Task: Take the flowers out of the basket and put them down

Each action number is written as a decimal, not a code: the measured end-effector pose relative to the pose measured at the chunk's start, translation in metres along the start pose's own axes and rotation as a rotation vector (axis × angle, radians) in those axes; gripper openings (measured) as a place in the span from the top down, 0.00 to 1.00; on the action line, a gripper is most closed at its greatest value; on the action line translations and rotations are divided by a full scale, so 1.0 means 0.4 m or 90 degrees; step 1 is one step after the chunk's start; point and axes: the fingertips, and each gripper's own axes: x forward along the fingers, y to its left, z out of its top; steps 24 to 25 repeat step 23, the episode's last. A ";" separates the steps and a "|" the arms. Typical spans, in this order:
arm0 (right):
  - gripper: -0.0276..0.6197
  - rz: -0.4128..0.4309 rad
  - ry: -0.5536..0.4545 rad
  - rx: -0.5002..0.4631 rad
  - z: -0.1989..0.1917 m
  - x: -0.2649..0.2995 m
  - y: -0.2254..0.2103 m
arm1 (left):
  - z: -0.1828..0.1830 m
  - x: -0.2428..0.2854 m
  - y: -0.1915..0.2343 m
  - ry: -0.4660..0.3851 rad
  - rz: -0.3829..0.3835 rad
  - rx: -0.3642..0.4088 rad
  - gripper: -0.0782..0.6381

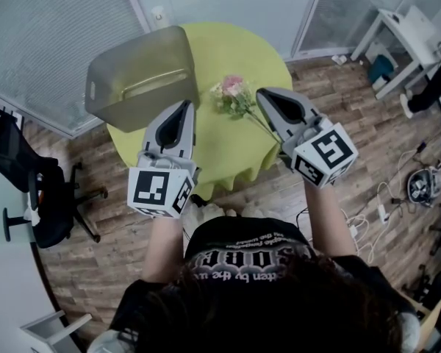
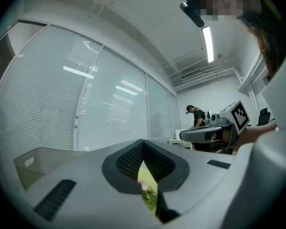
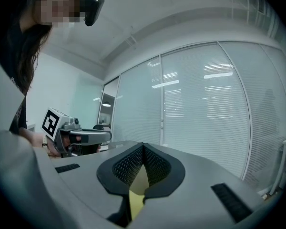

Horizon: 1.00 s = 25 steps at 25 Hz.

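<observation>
A small bunch of pink and white flowers [image 1: 232, 93] lies on the round yellow-green table [image 1: 228, 157], its thin stem running toward the right gripper's underside. The grey basket [image 1: 141, 76] stands tilted at the table's far left, away from the flowers. My left gripper [image 1: 184, 106] hovers over the table just left of the flowers with its jaws shut and empty. My right gripper [image 1: 264, 95] is just right of the blooms, jaws shut, nothing seen between them. In the left gripper view the flowers [image 2: 149, 193] show below the shut left gripper [image 2: 143, 143]. The right gripper [image 3: 143, 147] shows only table beneath it.
A black office chair [image 1: 37, 190] stands left of the table on the wood floor. A white desk [image 1: 408, 31] is at the far right, and cables with a power strip [image 1: 383, 212] lie on the floor. Glass walls with blinds [image 1: 51, 35] close the back.
</observation>
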 end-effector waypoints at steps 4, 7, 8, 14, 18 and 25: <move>0.91 -0.002 -0.004 -0.005 0.002 -0.012 0.000 | 0.001 -0.004 -0.005 0.002 0.007 0.001 0.89; 0.91 -0.002 -0.004 -0.007 0.001 -0.013 0.002 | -0.005 -0.009 -0.002 0.003 0.010 -0.001 0.89; 0.91 -0.003 -0.003 -0.006 0.000 -0.014 0.001 | -0.004 -0.010 -0.003 0.004 0.012 -0.002 0.89; 0.91 -0.009 -0.001 -0.001 -0.005 -0.019 -0.011 | -0.004 -0.008 0.001 0.006 0.016 -0.004 0.89; 0.91 -0.013 0.001 0.003 -0.008 -0.009 -0.021 | -0.014 0.000 0.016 0.003 0.015 -0.007 0.89; 0.91 -0.015 0.004 0.008 -0.016 0.005 -0.031 | -0.019 0.014 0.029 0.004 0.013 -0.005 0.89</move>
